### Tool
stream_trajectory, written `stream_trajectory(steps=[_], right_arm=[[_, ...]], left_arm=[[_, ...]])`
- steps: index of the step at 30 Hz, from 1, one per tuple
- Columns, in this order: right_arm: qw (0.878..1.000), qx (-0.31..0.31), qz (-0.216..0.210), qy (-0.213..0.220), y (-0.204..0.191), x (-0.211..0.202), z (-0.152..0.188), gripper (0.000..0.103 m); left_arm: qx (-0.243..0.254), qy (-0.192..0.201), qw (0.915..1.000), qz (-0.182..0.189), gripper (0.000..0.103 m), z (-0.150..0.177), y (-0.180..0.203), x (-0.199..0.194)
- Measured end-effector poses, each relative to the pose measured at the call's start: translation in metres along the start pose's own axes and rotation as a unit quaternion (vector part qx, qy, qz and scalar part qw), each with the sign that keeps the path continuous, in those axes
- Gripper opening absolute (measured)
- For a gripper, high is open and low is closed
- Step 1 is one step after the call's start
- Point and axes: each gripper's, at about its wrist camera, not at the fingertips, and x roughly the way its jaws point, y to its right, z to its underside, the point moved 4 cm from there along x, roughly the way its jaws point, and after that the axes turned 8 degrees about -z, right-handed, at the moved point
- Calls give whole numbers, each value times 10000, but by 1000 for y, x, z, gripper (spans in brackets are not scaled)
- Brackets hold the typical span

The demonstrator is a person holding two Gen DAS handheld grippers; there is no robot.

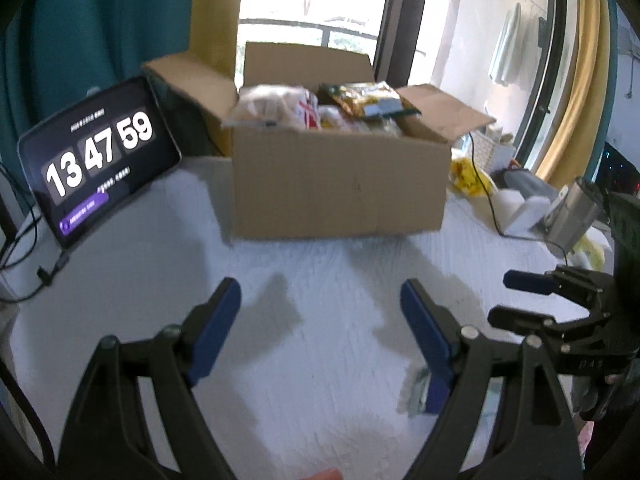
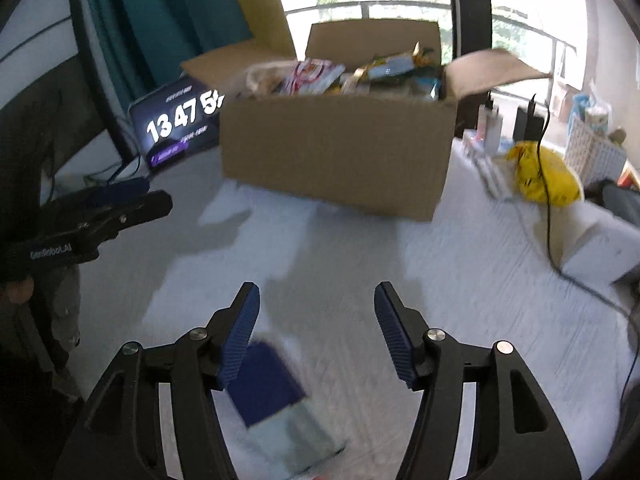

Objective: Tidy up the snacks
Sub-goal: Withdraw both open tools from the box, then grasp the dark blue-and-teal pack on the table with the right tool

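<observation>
Right claw (image 2: 316, 300) spread, empty, above blurred dark-blue-and-clear snack packet (image 2: 276, 396) lying loose on white table (image 2: 460, 280). Left claw (image 1: 320, 296) wide, empty too. Open brown cardboard box (image 2: 340, 152) behind, crammed with snack bags, likely the source.

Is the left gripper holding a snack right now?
No, the left gripper stands open over the bare table, nothing between its pads.

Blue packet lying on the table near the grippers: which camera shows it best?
The right wrist view. There the blue packet lies large on the table beside that hand-held gripper's left finger, though blurred. The left wrist view shows only a sliver behind a finger.
</observation>
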Motion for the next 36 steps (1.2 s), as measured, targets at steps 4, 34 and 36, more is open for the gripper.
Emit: stream_trajectory(steps=[4,34,36], right_arm=[[9982,-442,132,-378,-14,10,25,73],[9965,-390,96,-735,-6,36,32,58],[9968,-401,110,-688,-4,35,27,58]], left_arm=[[50,-227,9997,89,83,20,3,3],[62,-790,9966,217,83,67,1,17],[76,-752,9969,230,83,63,2,17]])
